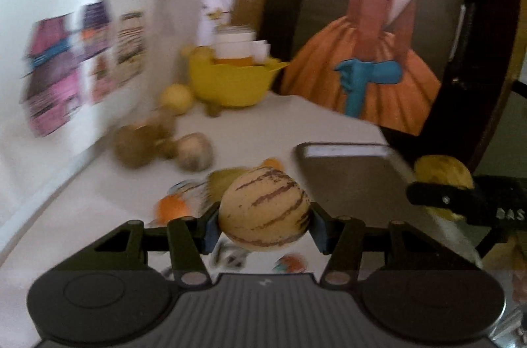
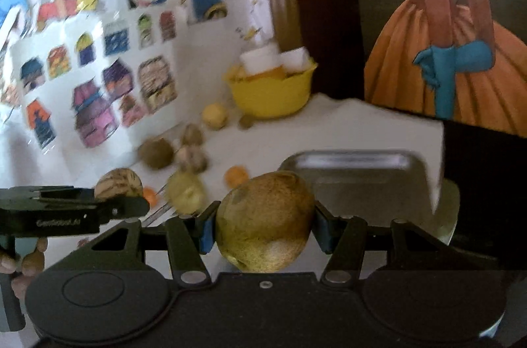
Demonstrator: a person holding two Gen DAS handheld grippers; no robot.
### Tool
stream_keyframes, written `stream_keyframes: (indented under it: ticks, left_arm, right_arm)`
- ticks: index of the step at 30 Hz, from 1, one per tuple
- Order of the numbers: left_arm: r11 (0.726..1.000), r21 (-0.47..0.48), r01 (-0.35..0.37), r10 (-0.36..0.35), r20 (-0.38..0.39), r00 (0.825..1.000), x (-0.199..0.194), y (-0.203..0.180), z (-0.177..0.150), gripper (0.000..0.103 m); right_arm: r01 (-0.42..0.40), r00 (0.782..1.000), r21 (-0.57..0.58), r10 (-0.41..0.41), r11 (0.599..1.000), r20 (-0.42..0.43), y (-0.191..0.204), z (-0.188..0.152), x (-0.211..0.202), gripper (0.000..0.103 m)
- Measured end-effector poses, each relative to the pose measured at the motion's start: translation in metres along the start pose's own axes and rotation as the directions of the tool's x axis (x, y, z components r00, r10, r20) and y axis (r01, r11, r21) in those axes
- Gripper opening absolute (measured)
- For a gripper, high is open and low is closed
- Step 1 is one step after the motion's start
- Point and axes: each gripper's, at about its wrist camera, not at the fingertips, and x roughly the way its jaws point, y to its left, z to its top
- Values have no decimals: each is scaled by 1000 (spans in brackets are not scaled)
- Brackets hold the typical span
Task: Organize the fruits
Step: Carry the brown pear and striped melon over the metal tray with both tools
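My left gripper (image 1: 263, 227) is shut on a cream fruit with brown stripes (image 1: 265, 208), held above the white table. My right gripper (image 2: 263, 229) is shut on a yellow-brown speckled fruit (image 2: 265, 221). In the left wrist view the right gripper's finger (image 1: 441, 200) shows at the right edge with that fruit (image 1: 441, 172) behind it. In the right wrist view the left gripper (image 2: 125, 203) shows at the left with the striped fruit (image 2: 118, 183). A metal tray (image 2: 355, 163) lies just beyond both grippers. Several loose fruits lie on the table, among them a brown one (image 2: 156, 152) and a small orange one (image 2: 235, 175).
A yellow bowl (image 2: 271, 94) holding white containers stands at the back by the wall. A yellow round fruit (image 2: 214, 116) lies beside it. A wall with picture stickers (image 2: 98, 84) runs along the left. A large painting (image 1: 372, 51) leans at the table's back right.
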Motion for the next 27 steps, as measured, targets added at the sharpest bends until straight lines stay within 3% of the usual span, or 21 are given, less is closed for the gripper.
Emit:
stream_keyframes:
  ticks: [7, 12, 19, 27]
  left_arm:
    - [994, 46, 100, -100, 4, 995, 59, -37, 39, 59]
    - [992, 36, 122, -121, -41, 992, 103, -48, 43, 59]
    - [992, -9, 122, -123, -85, 989, 149, -50, 35, 59]
    - [991, -17, 135, -136, -94, 986, 174, -55, 38, 59]
  right_arm:
    - [3, 1000, 24, -3, 1000, -25, -68, 25, 47, 58]
    - [9, 999, 6, -9, 1000, -31, -98, 29, 86, 58]
    - [31, 999, -99, -34, 995, -26, -104, 34, 122, 58]
    - [82, 993, -190, -96, 978, -65, -102, 31, 137, 58]
